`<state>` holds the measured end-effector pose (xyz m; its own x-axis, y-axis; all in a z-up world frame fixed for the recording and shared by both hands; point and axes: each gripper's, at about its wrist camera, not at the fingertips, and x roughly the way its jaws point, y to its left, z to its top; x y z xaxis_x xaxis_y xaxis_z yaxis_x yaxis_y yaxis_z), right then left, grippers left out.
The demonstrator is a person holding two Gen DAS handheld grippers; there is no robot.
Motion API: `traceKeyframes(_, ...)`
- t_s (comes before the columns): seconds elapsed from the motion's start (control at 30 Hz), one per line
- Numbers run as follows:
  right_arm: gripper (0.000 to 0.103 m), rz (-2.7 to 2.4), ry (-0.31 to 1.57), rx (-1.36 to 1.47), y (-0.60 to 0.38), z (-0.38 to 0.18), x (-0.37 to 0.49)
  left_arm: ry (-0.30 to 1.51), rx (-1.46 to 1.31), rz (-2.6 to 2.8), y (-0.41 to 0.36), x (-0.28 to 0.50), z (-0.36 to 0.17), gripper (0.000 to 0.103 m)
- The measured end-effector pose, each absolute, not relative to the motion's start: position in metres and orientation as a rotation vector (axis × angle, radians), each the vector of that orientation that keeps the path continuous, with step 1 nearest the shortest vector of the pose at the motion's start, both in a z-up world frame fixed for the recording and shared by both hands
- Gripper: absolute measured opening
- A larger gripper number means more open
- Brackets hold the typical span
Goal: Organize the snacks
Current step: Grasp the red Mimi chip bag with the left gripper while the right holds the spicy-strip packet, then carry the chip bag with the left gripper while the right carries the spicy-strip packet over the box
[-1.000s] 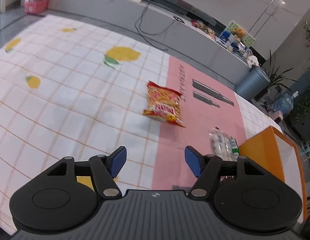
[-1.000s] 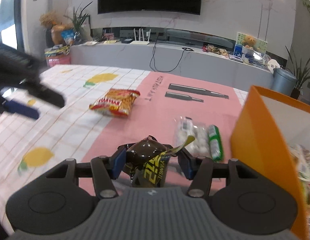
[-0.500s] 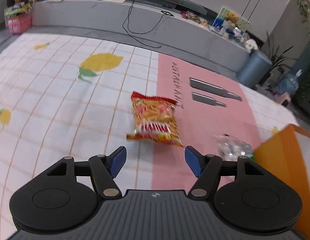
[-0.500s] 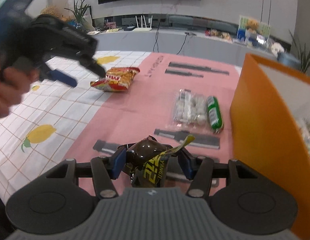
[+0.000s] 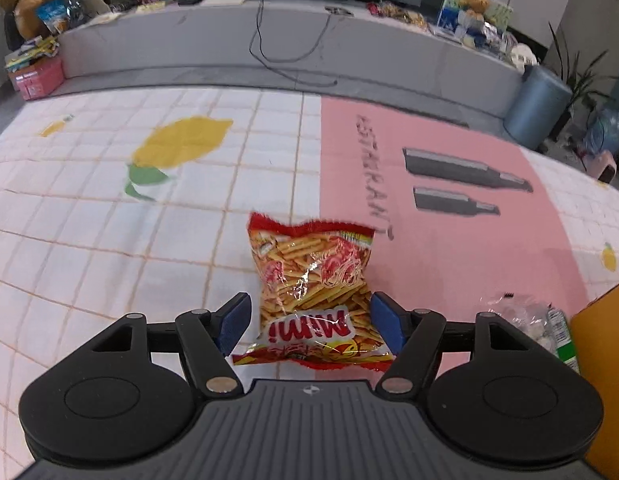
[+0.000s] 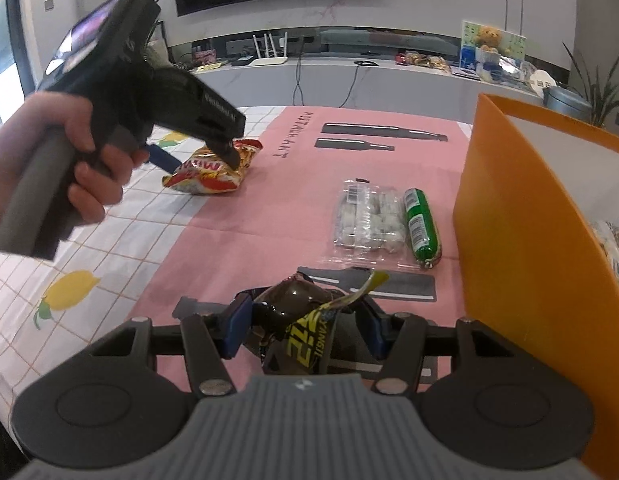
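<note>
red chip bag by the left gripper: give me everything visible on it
The red chip bag is a crinkly, glossy foil pouch printed with yellow sticks and a white "Mimi" logo, sealed and puffy. It lies flat across the checked cloth and pink mat seam. The left gripper straddles its near end, pads apparently not pressing.

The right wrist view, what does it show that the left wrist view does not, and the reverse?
Only the right wrist view: the right gripper shut on a dark brown snack packet, and a hand.
Only the left wrist view: the open left gripper straddling the bag.
Both: the red-and-yellow snack-stick bag, orange box, clear candy pack.
</note>
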<state>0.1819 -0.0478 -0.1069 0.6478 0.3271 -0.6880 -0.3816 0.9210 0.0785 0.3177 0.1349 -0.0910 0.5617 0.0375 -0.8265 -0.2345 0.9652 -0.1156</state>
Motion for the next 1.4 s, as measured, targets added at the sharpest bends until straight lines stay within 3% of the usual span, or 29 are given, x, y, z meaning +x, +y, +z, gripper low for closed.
traceKeyframes(0.1,0.056,0.401,0.773,-0.076,-0.048,-0.108,0.181,0.969,-0.269,0.157,0.137,0.315,-0.097,0.077)
traceKeyframes(0.2,0.056,0.405,0.766,-0.079,-0.048,-0.107,0.181,0.96,-0.258,0.167,0.136,0.309,-0.096,0.057)
traceKeyframes(0.3,0.056,0.41,0.745,-0.096,-0.048,-0.105,0.177,0.956,-0.281,0.171,0.138,0.3,-0.093,0.05)
traceKeyframes(0.77,0.056,0.42,0.648,-0.032,-0.065,-0.074,0.14,0.987,-0.456,0.219,0.155,0.215,-0.087,0.048)
traceKeyframes(0.9,0.056,0.425,0.623,0.011,-0.07,-0.065,0.13,0.943,-0.579,0.174,0.156,0.189,-0.078,0.048)
traceKeyframes(1.27,0.056,0.437,0.537,0.023,-0.084,-0.044,0.115,0.84,-0.582,0.067,0.126,0.155,-0.044,0.047)
traceKeyframes(1.4,0.056,0.42,0.514,0.161,-0.106,-0.021,0.111,0.809,-0.58,0.001,0.111,0.143,-0.028,0.047)
